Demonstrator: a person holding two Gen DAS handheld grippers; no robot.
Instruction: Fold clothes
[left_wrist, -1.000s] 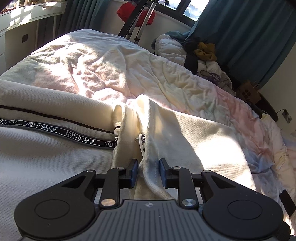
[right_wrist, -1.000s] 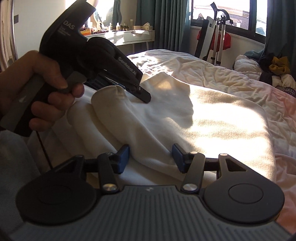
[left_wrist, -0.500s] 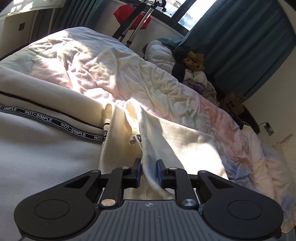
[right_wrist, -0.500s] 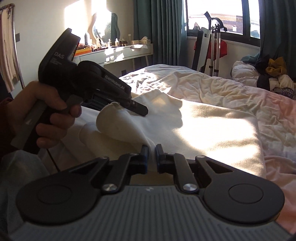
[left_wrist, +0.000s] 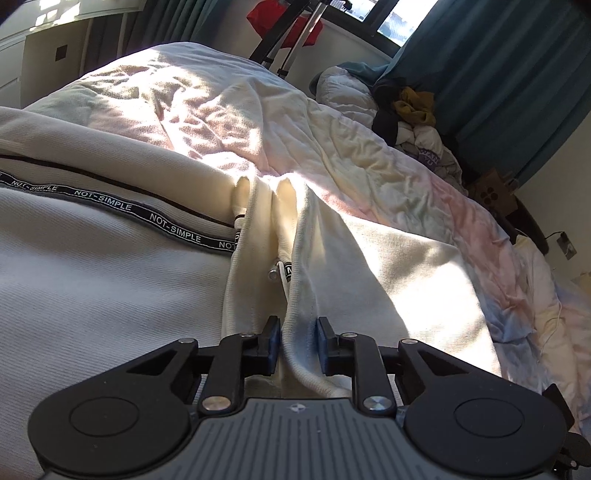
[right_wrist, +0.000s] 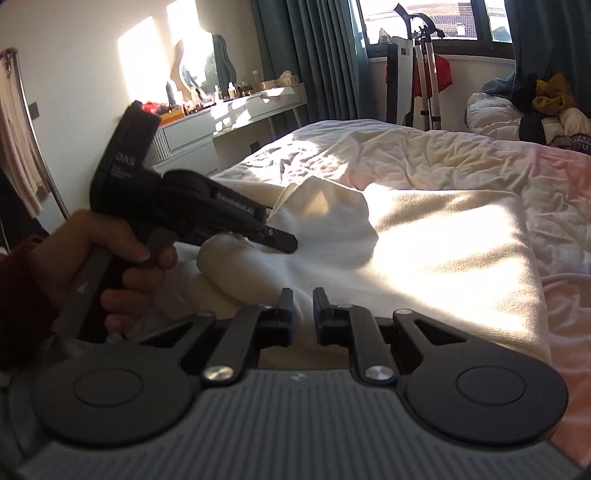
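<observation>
I see the bed (left_wrist: 229, 110) carrying the cream garment (left_wrist: 92, 288) across its near edge (a NOT-SIMPLE band (left_wrist: 140, 214) runs over it). My left gripper (left_wrist: 295, 341) pinches a ribbed fold; my right gripper (right_wrist: 303, 310) pinches another bunch of it.
</observation>
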